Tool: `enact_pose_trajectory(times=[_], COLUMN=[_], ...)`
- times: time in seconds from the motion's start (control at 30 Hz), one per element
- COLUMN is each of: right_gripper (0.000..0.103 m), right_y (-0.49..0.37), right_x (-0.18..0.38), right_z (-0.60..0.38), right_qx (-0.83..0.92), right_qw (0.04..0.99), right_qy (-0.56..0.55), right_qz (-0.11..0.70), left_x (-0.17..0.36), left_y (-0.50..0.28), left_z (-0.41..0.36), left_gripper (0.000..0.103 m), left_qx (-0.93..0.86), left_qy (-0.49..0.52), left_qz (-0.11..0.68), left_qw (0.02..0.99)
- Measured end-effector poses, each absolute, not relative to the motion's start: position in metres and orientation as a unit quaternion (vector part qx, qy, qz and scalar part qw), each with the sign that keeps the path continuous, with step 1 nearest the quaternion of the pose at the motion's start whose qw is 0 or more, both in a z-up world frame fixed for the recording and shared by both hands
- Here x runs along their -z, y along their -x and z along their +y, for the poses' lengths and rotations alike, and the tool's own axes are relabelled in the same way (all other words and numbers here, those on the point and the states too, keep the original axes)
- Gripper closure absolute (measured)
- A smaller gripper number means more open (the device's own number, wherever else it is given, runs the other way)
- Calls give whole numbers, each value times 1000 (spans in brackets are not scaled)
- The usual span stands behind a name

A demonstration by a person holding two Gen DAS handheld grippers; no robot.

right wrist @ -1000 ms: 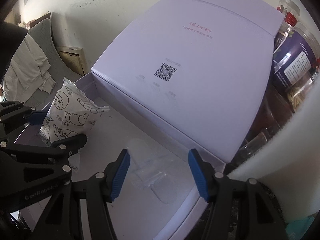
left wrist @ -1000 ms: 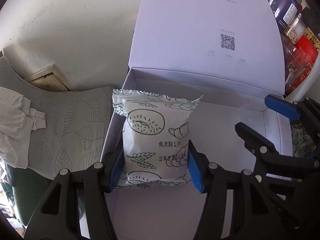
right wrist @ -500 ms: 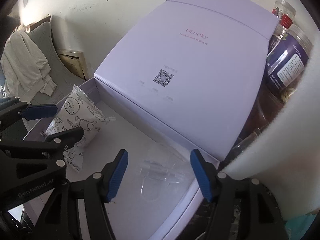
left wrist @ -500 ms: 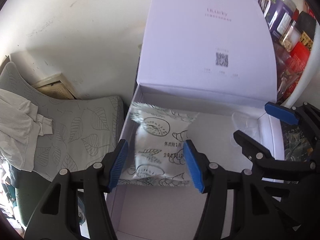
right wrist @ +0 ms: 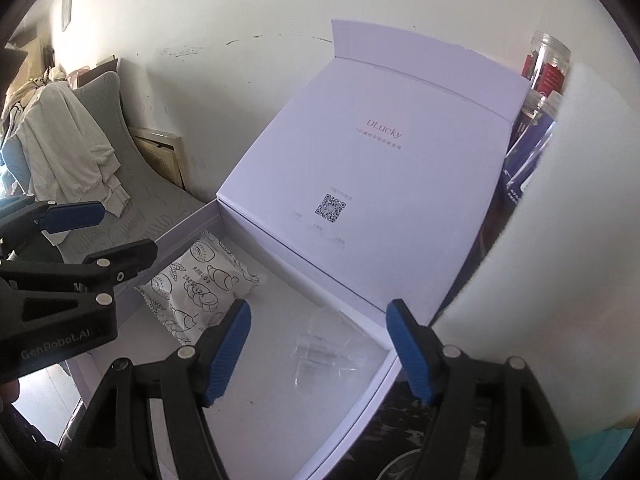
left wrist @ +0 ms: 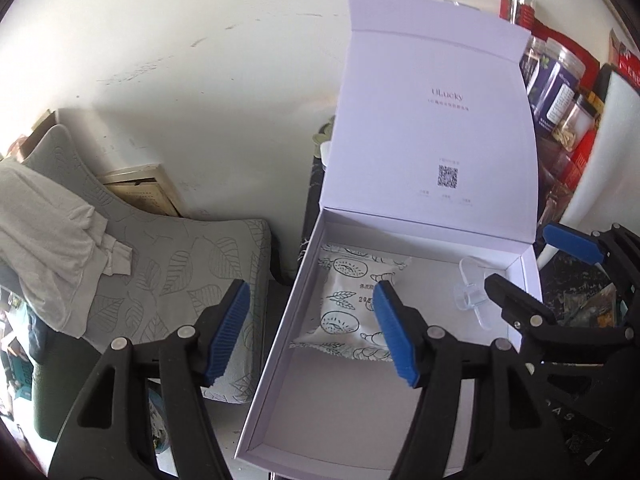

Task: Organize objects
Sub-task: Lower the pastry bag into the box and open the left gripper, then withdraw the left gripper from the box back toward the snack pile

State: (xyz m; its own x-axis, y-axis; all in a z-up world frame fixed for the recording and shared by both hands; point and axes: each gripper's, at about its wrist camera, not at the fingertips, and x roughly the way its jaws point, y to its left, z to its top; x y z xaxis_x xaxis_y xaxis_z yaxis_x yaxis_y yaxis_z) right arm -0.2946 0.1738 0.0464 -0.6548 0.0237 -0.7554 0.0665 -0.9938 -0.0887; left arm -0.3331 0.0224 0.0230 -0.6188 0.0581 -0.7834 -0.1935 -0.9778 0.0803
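Note:
A white box (left wrist: 276,344) stands with its lid (left wrist: 432,120) up. In its far left corner lies a white snack packet (left wrist: 344,308) printed with pastries, flat on the box floor. My left gripper (left wrist: 312,332) hangs above it, jaws opening, and neither pad touches the packet. A clear plastic piece (right wrist: 320,348) lies in the far right corner. Above that piece, my right gripper (right wrist: 319,354) is also opening and holds nothing. In the right wrist view the left gripper (right wrist: 100,236) is at the left edge, over the packet (right wrist: 200,284).
Jars and red packs (left wrist: 560,92) crowd the space behind the lid on the right. A grey leaf-patterned cushion (left wrist: 180,272) with a white cloth (left wrist: 48,220) lies left of the box. A white foam block (right wrist: 560,240) stands close on the right.
The left gripper let go of the packet and rose; the packet now lies flat in the box. The right gripper also rose and widened over the clear piece.

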Motion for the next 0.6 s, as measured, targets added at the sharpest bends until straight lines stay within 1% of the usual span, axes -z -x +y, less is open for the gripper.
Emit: enact_pose_trajectory(times=[0.03,0.13,0.37,0.6], right_gripper=[31,30,22,20], right_y=[294,284,258,220], right_x=[-49,-58,-84,-115], right_z=[173,176,169,168], right_qx=[909,913,921,931], right_qw=[12,11,8,0], right_qy=[-412,-405,-386,-359], right_qz=[54,50,57,59], left_x=[-32,-41,-72,-102], left_y=[318,308,275,233], left_z=[30,21,13,4], left_gripper=[40,40,40,34], left_qx=[-898,-904,-916,-930], left_qy=[427,417,393,362], left_qz=[76,68,58,45], left_qw=[70,66,53,48])
